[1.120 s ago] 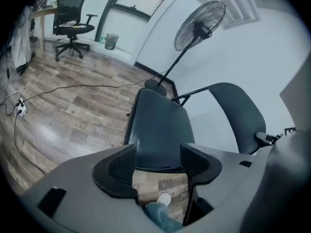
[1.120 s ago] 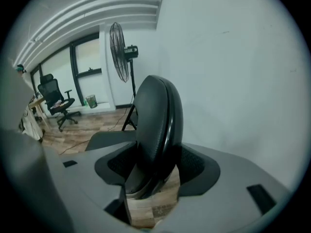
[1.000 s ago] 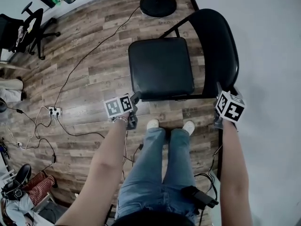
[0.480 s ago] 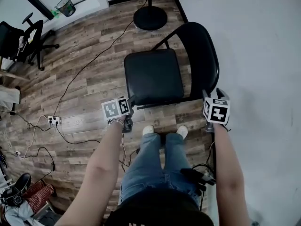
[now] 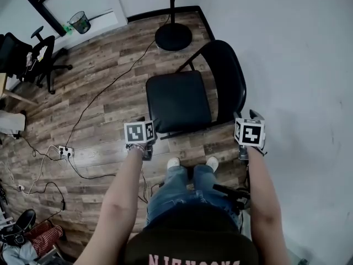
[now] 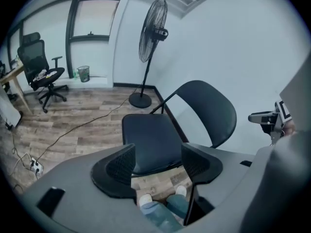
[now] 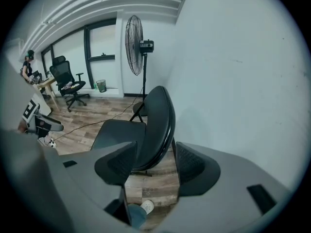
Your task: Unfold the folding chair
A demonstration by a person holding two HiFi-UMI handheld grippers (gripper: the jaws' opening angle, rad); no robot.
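Observation:
The black folding chair stands unfolded on the wood floor, its seat (image 5: 177,101) flat and its curved backrest (image 5: 229,81) upright toward the white wall. My left gripper (image 5: 148,125) hovers off the seat's near left corner, touching nothing. In the left gripper view the seat (image 6: 150,140) shows well beyond the left gripper (image 6: 158,161), which is open and empty. My right gripper (image 5: 255,116) hangs beside the backrest's near end, apart from it. Its own view has the backrest (image 7: 158,125) edge-on beyond the right gripper (image 7: 154,161), also open and empty.
A pedestal fan's round base (image 5: 173,36) stands just behind the chair. Cables and a power strip (image 5: 65,150) run across the floor at left. An office chair (image 5: 33,48) and a waste bin (image 5: 80,22) sit far left. My shoes (image 5: 190,163) are at the chair's front.
Both grippers have risen and drawn back from the chair, the left from the seat's front corner, the right from the backrest's end. The chair stays unfolded and now looks smaller.

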